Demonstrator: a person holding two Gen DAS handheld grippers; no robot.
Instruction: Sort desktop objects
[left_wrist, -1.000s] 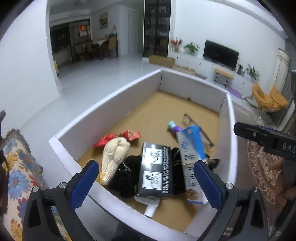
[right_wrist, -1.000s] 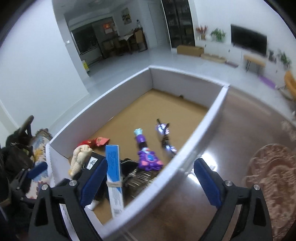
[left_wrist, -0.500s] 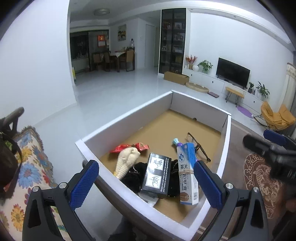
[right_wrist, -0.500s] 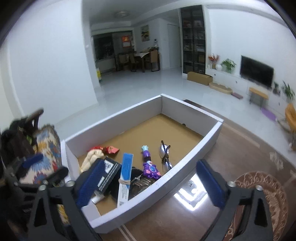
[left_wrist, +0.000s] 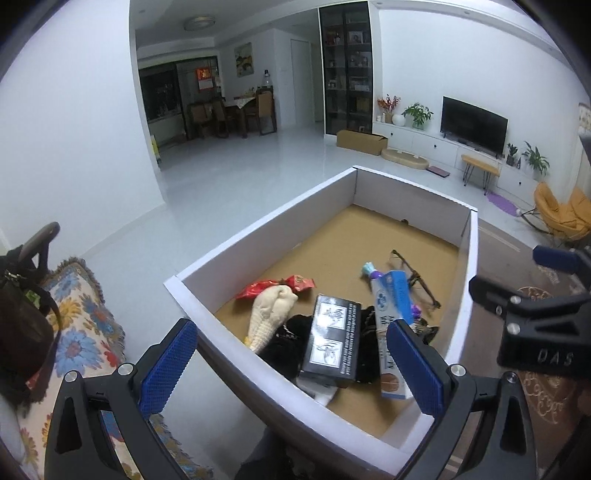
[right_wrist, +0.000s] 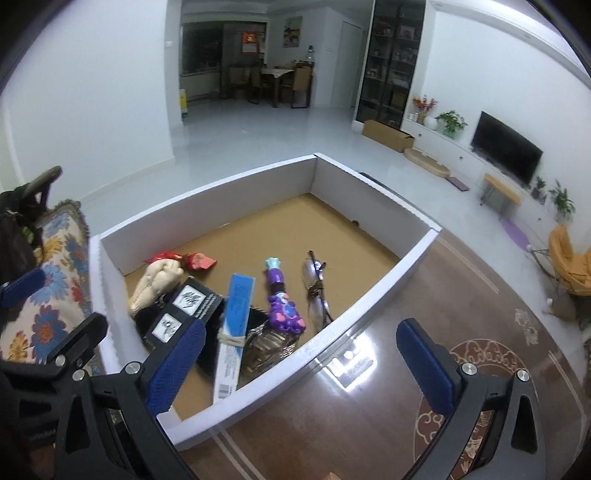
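- Right wrist view: the right gripper (right_wrist: 299, 363) hangs above the near corner of the white-walled box (right_wrist: 373, 295), its fingers (right_wrist: 175, 363) spread wide with nothing between them; they have just been opening.
- Left wrist view shows the left gripper (left_wrist: 291, 367) above the box's near wall, fingers apart and empty too.
- Everything to sort lies crowded at the near end of the box: a black box (right_wrist: 184, 308), a blue toothpaste carton (right_wrist: 234, 326), a purple toy (right_wrist: 282, 306), glasses (right_wrist: 316, 291), a cream knitted piece (right_wrist: 157, 282) and a red wrapper (right_wrist: 192, 260).
- Judged step: between picks, both hands free, choosing a target.
- Next move likely calls for lowering onto one item; the purple toy lies partly clear, while the carton leans on its neighbours, so they may shift.
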